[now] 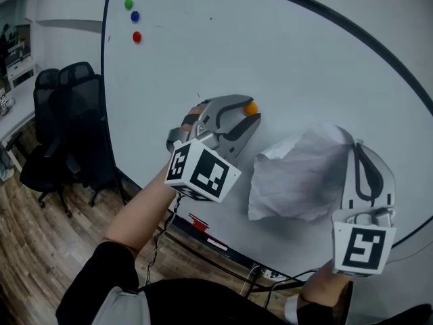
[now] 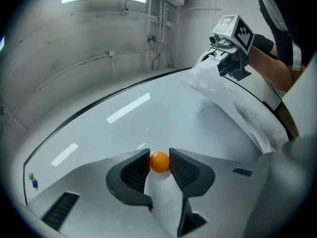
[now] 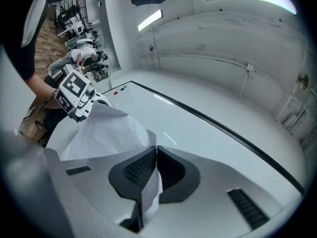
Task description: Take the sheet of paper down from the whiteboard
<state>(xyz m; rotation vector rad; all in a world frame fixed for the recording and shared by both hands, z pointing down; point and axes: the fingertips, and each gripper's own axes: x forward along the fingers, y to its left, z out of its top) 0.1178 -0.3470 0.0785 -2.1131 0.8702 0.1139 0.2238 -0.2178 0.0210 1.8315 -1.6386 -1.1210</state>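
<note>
1. The sheet of paper (image 1: 301,175) is crumpled and lies against the lower right part of the whiteboard (image 1: 270,53). Its left and lower edges curl free of the board.
2. The right gripper (image 3: 156,150) has its fingers (image 3: 141,168) clenched on the sheet's upper right edge, and a strip of paper runs down between them.
3. The left gripper (image 2: 159,151) is just left of the sheet and apart from it. Its fingers (image 2: 184,170) grasp an orange magnet (image 2: 159,162); whether the magnet touches the board is hard to tell.
4. Bare board lies open above and to the left of both grippers, out to the dark frame (image 3: 221,130).
5. A green magnet (image 1: 128,4), a blue magnet (image 1: 134,17) and a red magnet (image 1: 137,37) sit well apart from the sheet, near the board's upper left corner.
6. Left of the board's edge, black office chairs (image 1: 67,114) stand on the wooden floor (image 1: 40,249), near a desk (image 1: 17,110).
</note>
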